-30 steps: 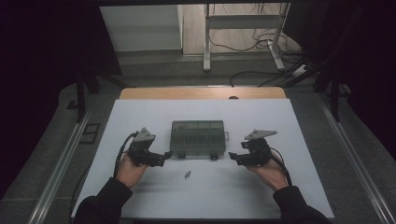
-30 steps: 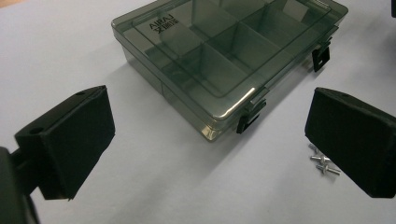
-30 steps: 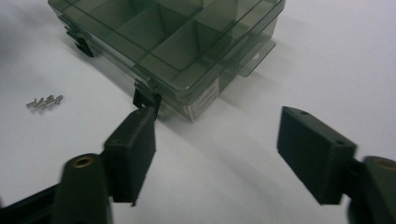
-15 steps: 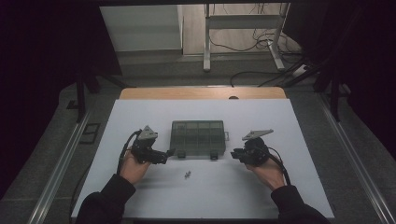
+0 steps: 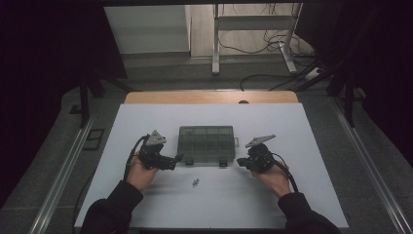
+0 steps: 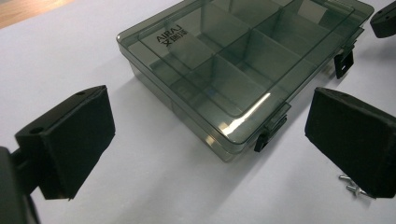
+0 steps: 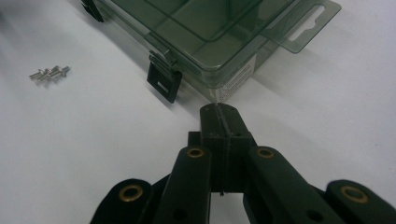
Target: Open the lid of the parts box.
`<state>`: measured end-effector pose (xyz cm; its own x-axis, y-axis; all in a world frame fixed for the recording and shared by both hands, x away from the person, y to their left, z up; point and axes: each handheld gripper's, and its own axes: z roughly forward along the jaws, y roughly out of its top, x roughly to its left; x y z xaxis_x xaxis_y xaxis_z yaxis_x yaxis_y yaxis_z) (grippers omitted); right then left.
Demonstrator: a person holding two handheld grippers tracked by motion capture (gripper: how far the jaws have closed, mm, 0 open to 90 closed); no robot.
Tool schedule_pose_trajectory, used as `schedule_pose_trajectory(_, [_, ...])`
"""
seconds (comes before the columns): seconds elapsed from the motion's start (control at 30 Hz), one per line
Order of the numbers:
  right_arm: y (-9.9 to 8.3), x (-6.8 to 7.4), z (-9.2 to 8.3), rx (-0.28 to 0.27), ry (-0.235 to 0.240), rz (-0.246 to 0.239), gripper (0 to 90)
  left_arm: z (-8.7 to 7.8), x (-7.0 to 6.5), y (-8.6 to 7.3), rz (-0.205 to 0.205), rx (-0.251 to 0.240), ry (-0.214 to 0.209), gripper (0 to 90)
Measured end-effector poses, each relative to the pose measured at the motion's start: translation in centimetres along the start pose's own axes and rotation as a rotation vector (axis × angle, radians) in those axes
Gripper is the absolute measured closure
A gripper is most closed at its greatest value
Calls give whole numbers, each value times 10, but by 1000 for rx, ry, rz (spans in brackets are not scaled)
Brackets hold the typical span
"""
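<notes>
A smoky clear compartment box [image 5: 206, 145] lies shut in the middle of the white tabletop [image 5: 311, 146], with two black latches on its near side. A few small metal screws [image 5: 196, 182] lie loose in front of it. My left gripper [image 5: 176, 159] is by the box's near left corner, open, its pads framing the box [image 6: 243, 70] and one latch [image 6: 273, 128]; the screws [image 6: 351, 184] peek past the right pad. My right gripper [image 7: 219, 112] is shut with nothing between its jaws, which have just been closing, its tip just short of the box's near right corner [image 7: 224, 79]. The right gripper [image 5: 240, 164] points left.
A clear hang tab [image 7: 303, 23] sticks out from the box's right end. A wooden strip [image 5: 209, 97] runs along the table's far edge. Metal rails [image 5: 63, 180] flank both sides. A desk frame and cables [image 5: 253, 44] stand on the floor beyond.
The right gripper's jaws have closed together, empty. Both hands have stayed about where they were beside the box.
</notes>
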<state>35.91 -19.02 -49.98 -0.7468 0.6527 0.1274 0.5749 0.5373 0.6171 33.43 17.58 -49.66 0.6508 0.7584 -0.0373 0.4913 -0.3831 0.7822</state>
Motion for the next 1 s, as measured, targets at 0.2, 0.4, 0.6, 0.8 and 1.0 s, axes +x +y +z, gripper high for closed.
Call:
schedule_pose_trajectory(0.2, [1, -2, 5, 11, -5, -2, 890, 0, 0, 0, 2, 0, 4, 23])
schedule_pose_trajectory(0.4, [2, -2, 11, 38, -13, -17, 890, 0, 0, -1, 2, 1, 3, 23])
schedule_pose_trajectory(0.6, [4, -1, 15, 37, -17, -36, 890, 1, -1, -1, 7, 6, 2, 22])
schedule_pose_trajectory(0.8, [4, 0, 17, 40, -20, -46, 890, 1, 0, -2, 7, 6, -1, 21])
schedule_pose_trajectory(1.0, [5, 0, 17, 35, -18, -47, 890, 3, -1, -3, 26, 27, 3, 21])
